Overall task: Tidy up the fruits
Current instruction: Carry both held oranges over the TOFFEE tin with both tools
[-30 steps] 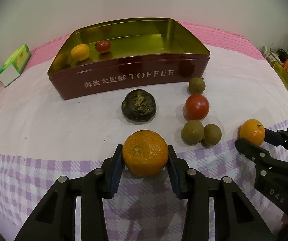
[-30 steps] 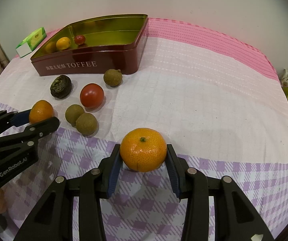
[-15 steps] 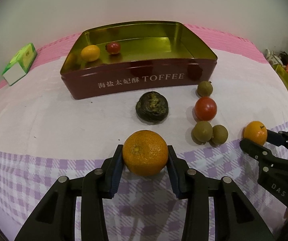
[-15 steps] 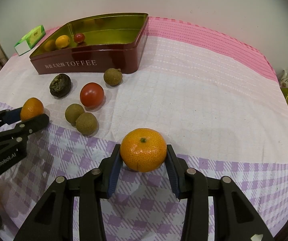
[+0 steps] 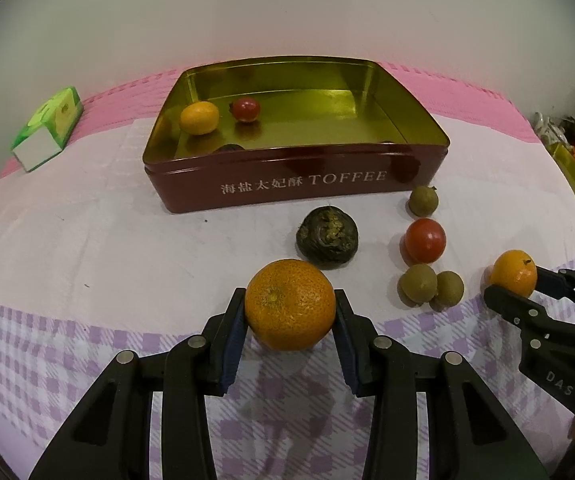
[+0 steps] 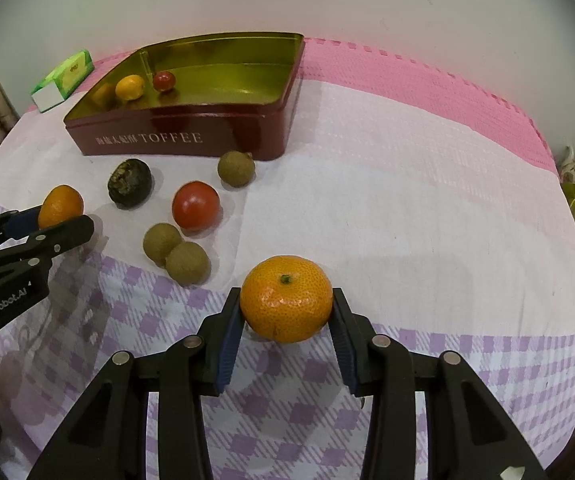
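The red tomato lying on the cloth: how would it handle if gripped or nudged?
The tomato is round and glossy, so it would probably roll when nudged and may slip between pads. Its skin looks thin; a hard squeeze could bruise it.

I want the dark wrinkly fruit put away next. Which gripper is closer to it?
Left. The left gripper, shut on an orange, sits just in front of the dark fruit. The right gripper, holding another orange, is farther off, beyond the brown fruits.

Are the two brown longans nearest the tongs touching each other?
Touching. The right wrist view shows the left longan pressed against the right longan, no cloth visible between them; the left wrist view agrees.
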Tool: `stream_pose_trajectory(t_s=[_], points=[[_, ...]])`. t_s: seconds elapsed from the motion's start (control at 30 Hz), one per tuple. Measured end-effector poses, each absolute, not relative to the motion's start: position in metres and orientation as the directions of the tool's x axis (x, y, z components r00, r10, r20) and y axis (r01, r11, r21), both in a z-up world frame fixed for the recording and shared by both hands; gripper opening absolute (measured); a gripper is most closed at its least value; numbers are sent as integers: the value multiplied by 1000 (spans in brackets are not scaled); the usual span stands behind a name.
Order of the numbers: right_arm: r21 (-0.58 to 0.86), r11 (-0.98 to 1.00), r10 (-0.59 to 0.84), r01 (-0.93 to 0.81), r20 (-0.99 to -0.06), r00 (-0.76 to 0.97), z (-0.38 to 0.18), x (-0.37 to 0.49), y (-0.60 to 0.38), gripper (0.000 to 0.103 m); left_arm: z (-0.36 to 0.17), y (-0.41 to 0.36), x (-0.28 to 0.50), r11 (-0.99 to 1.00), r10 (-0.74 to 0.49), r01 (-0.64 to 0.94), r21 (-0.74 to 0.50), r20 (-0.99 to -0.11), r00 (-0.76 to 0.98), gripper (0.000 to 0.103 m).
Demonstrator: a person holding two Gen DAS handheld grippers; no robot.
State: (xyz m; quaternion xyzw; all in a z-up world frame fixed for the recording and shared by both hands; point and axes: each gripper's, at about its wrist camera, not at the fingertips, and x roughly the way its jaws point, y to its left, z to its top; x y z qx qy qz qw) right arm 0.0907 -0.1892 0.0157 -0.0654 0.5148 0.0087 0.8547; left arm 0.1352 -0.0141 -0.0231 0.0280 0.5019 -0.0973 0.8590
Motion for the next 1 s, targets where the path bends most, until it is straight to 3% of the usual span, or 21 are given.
stream_pose_trajectory(t_s=[1.0], points=[[-49, 990, 31, -131, -838, 546, 66, 144, -160, 38, 17, 23, 179, 992, -114, 102, -68, -817, 565, 42]])
